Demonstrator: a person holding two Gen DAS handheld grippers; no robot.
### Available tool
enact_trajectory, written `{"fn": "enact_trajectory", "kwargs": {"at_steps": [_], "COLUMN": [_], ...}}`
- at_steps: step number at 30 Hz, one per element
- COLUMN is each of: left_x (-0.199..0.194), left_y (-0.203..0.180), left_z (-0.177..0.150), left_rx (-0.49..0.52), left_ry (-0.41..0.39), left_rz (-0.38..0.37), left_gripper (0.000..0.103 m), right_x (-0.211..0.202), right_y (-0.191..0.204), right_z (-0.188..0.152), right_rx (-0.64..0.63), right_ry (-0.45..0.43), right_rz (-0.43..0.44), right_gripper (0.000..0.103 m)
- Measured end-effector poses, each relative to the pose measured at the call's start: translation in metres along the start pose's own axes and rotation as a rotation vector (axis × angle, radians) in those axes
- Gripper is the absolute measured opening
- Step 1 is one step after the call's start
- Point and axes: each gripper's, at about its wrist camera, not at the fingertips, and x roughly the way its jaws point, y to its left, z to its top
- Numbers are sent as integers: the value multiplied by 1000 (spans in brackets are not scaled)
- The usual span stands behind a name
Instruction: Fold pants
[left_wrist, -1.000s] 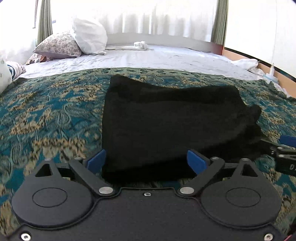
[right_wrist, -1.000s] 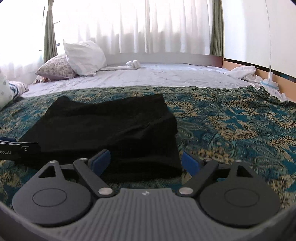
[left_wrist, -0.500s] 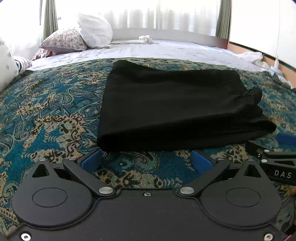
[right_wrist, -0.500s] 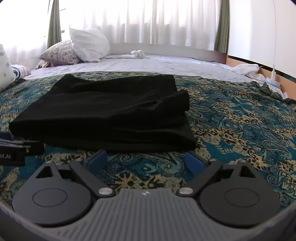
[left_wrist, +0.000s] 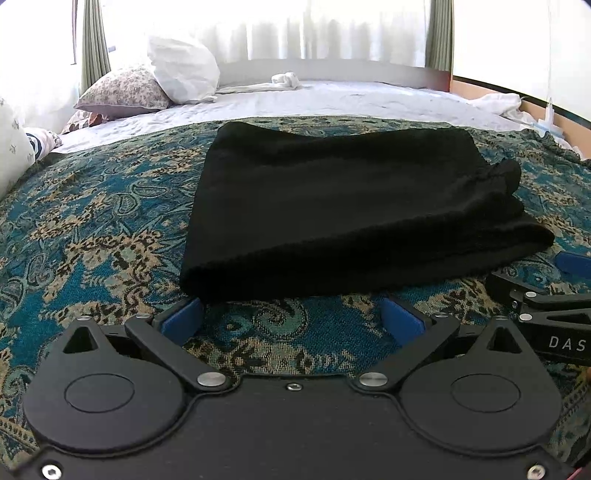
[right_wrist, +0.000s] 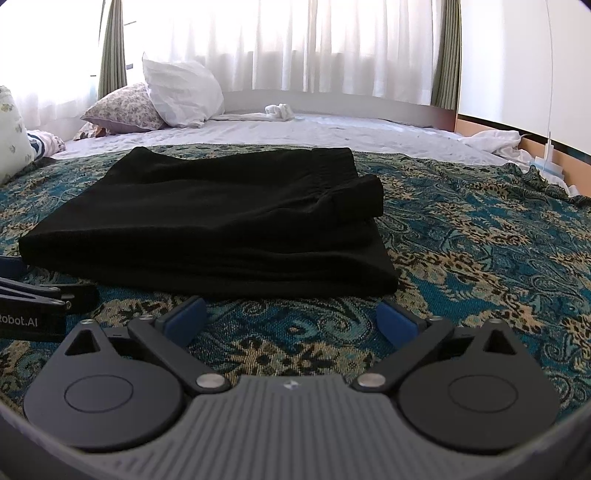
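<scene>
The black pants (left_wrist: 351, 206) lie folded in a flat rectangle on the teal patterned bedspread (left_wrist: 92, 240), with the gathered waistband end toward the right. My left gripper (left_wrist: 291, 314) stands open just short of the fold's near left corner, with only bedspread between its blue pads. In the right wrist view the pants (right_wrist: 221, 221) fill the left centre. My right gripper (right_wrist: 291, 317) sits in front of their near right corner; its jaws are opening and hold nothing. Each gripper shows at the edge of the other's view, the right gripper (left_wrist: 546, 306) and the left gripper (right_wrist: 37, 299).
White sheet (left_wrist: 332, 99) covers the far half of the bed. A white pillow (left_wrist: 181, 74) and a floral pillow (left_wrist: 122, 92) lean at the back left, and a small white bundle (left_wrist: 284, 79) lies near the headboard. Crumpled white cloth (right_wrist: 495, 142) lies at the right edge.
A second ago the near edge of the pants lay between both grippers' pads. Both grippers have since drawn back and down with wider jaws, and the pants lie flat on the bedspread.
</scene>
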Motion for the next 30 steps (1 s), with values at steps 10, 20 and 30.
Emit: {"fn": "enact_trajectory", "kwargs": {"at_steps": [10, 20, 30], "left_x": [0, 1, 1], "left_y": [1, 3, 3], "left_z": [0, 1, 0], "left_rx": [-3, -12, -11], "left_ry": [3, 7, 4], "left_rz": [-3, -9, -11], "left_gripper": [103, 103, 103], "right_x": [0, 0, -1], "right_y": [-2, -2, -2], "right_z": [0, 0, 0], "right_rx": [-1, -2, -3], "right_ry": [3, 3, 2], "right_rz": [32, 39, 39], "right_gripper": [103, 103, 103]}}
